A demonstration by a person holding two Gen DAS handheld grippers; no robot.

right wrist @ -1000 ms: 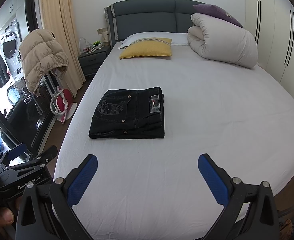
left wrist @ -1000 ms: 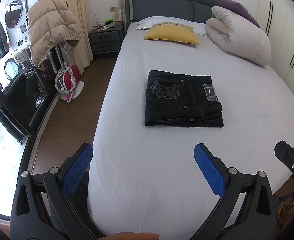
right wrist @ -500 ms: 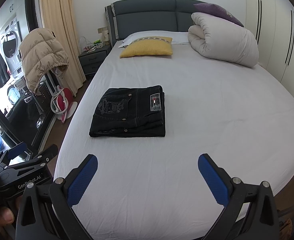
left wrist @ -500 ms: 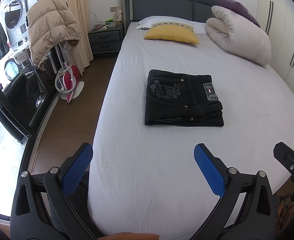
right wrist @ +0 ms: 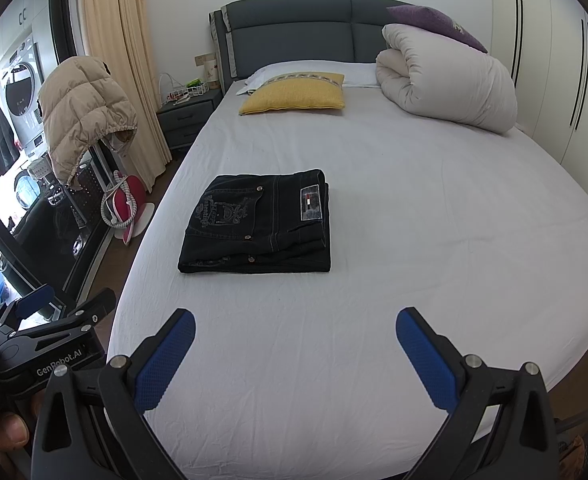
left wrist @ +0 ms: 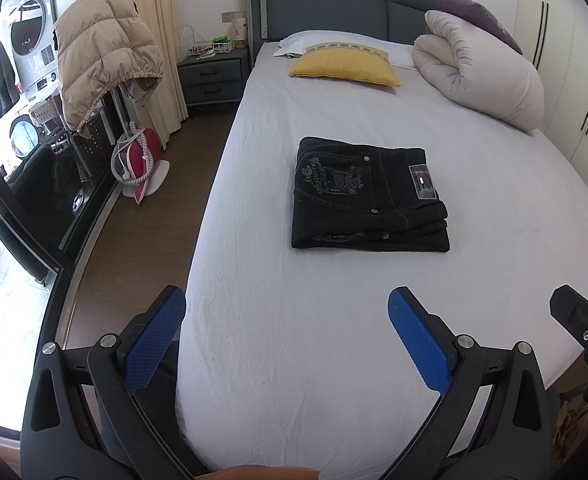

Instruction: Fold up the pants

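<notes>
Black pants (left wrist: 367, 196) (right wrist: 260, 224) lie folded into a compact rectangle on the white bed sheet (left wrist: 333, 320), embroidered pocket and waist label facing up. My left gripper (left wrist: 288, 330) hovers open over the foot of the bed, well short of the pants, nothing between its blue pads. My right gripper (right wrist: 295, 350) is also open and empty, held back from the pants to their right. In the right wrist view the left gripper (right wrist: 46, 312) appears at the lower left, held by a hand (right wrist: 4, 434). The right gripper (left wrist: 585, 312) shows at the left wrist view's right edge.
A yellow pillow (left wrist: 343, 66), white pillow and rolled duvet (left wrist: 477, 74) sit near the grey headboard (right wrist: 305, 32). Left of the bed are wooden floor, a nightstand (left wrist: 212, 76), a beige jacket (left wrist: 102, 52) on a rack and a red-and-white fan (left wrist: 142, 164). White wardrobes line the right wall.
Almost nothing moved: both grippers stay open and the pants lie still. The right wrist view has shifted very slightly.
</notes>
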